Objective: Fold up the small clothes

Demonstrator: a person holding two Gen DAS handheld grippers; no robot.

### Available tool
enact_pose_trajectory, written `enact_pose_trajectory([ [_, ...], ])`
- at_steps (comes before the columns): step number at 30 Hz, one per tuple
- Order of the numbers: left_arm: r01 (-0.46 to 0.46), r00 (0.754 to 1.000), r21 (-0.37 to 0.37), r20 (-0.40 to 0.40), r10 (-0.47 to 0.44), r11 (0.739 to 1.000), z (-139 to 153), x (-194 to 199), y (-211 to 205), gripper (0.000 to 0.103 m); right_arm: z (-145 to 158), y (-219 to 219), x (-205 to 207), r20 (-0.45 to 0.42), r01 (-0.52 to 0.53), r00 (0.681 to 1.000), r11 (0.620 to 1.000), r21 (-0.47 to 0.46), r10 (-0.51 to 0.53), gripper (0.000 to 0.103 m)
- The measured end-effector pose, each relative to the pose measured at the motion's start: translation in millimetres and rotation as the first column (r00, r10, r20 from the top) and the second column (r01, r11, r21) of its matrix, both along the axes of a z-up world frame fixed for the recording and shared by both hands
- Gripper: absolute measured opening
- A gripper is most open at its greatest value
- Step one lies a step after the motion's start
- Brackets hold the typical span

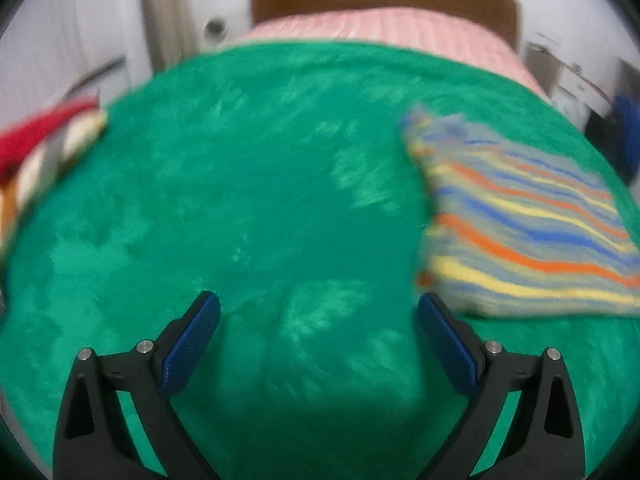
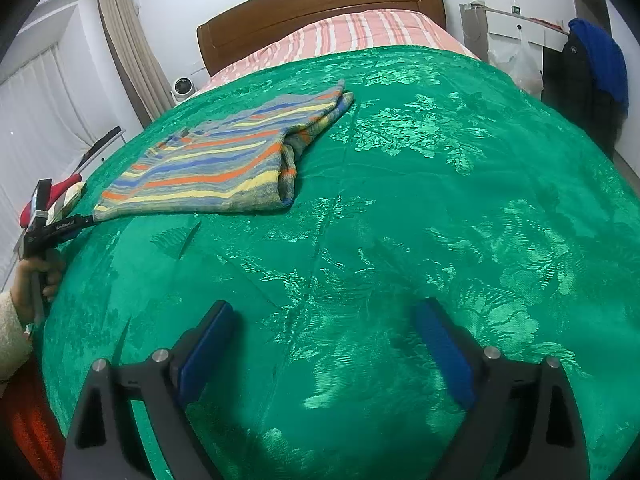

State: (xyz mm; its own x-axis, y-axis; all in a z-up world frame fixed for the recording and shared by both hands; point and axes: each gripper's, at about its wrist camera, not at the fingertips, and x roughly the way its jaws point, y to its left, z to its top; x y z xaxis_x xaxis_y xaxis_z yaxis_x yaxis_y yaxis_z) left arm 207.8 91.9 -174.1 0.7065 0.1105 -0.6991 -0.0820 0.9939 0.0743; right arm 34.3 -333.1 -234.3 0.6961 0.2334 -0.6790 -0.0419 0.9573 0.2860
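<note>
A striped knit garment (image 2: 212, 164) in grey, blue, yellow and orange lies folded on the green bedspread (image 2: 400, 208). It also shows in the left wrist view (image 1: 528, 220), blurred, at the right. My left gripper (image 1: 318, 312) is open and empty over bare bedspread, its right finger just left of the garment's near corner. The left gripper also shows in the right wrist view (image 2: 90, 219) at the garment's near left corner. My right gripper (image 2: 324, 312) is open and empty above the bedspread, well in front of the garment.
A red and cream pile of clothes (image 1: 44, 144) lies at the bed's left edge, also in the right wrist view (image 2: 60, 196). A pink striped sheet (image 2: 352, 34) and wooden headboard (image 2: 316, 8) are at the far end. A dark coat (image 2: 588, 76) hangs at the right.
</note>
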Motion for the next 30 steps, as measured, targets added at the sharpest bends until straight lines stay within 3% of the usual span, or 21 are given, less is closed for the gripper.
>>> enact_pose_trajectory([
  [2, 0.143, 0.989, 0.06, 0.027, -0.145, 0.988, 17, -17, -42, 0.1, 5, -6, -1, -0.006, 0.009, 1.0, 0.999, 0.035, -0.008, 0.092],
  [4, 0.301, 0.953, 0.085, 0.002, -0.302, 0.95, 24, -23, -91, 0.1, 10, -14, -2, -0.008, 0.033, 0.999, 0.995, 0.09, -0.033, 0.092],
  [6, 0.447, 0.894, 0.082, -0.034, -0.446, 0.891, 23, -26, -143, 0.1, 20, -24, -4, 0.008, 0.055, 0.998, 0.991, 0.121, -0.056, 0.092],
  [9, 0.619, 0.784, 0.063, -0.102, -0.612, 0.783, 6, -23, -230, 0.1, 39, -35, -3, 0.047, 0.054, 0.997, 0.991, 0.121, -0.06, 0.092],
  [11, 0.677, 0.735, 0.088, -0.139, -0.664, 0.731, -9, -18, -273, 0.097, 51, -45, 6, 0.051, 0.042, 0.998, 0.992, 0.12, -0.049, 0.092],
  [13, 0.717, 0.696, 0.138, -0.181, -0.695, 0.683, -27, -11, -316, 0.084, 59, -57, 26, 0.032, 0.021, 0.999, 0.992, 0.126, -0.025, 0.092],
  [15, 0.732, 0.681, 0.19, -0.177, -0.711, 0.654, -40, -9, -346, 0.077, 63, -69, 54, 0.011, -0.008, 1.0, 0.989, 0.148, 0.007, 0.092],
  [16, 0.735, 0.676, 0.217, -0.159, -0.719, 0.643, -42, -9, -355, 0.065, 65, -73, 66, 0.004, -0.022, 1.0, 0.986, 0.167, 0.022, 0.092],
  [17, 0.734, 0.675, 0.24, -0.146, -0.724, 0.636, -43, -8, -362, 0.053, 65, -78, 82, -0.008, -0.038, 0.999, 0.98, 0.195, 0.04, 0.092],
  [18, 0.712, 0.695, 0.269, -0.131, -0.707, 0.649, -43, -7, -365, 0.017, 65, -82, 100, -0.024, -0.052, 0.998, 0.972, 0.228, 0.059, 0.09],
  [19, 0.684, 0.719, 0.29, -0.117, -0.685, 0.669, -43, -5, -363, 0.006, 63, -85, 119, -0.044, -0.064, 0.996, 0.962, 0.267, 0.079, 0.087],
  [22, 0.674, 0.735, 0.174, -0.056, -0.676, 0.718, -32, 1, -344, 0.005, 50, -90, 181, -0.105, -0.079, 0.986, 0.913, 0.4, 0.131, 0.072],
  [26, 0.667, 0.743, 0.056, 0.021, -0.668, 0.743, -13, 3, -323, 0.005, 16, -71, 250, -0.191, -0.043, 0.968, 0.859, 0.51, 0.162, 0.06],
  [27, 0.659, 0.751, 0.017, 0.042, -0.659, 0.752, -8, 3, -314, 0.005, 8, -64, 265, -0.214, -0.026, 0.964, 0.851, 0.525, 0.161, 0.053],
  [30, 0.618, 0.786, -0.091, 0.091, -0.611, 0.781, 10, 5, -276, 0.004, 1, -45, 286, -0.226, 0.022, 0.967, 0.843, 0.537, 0.118, 0.007],
])
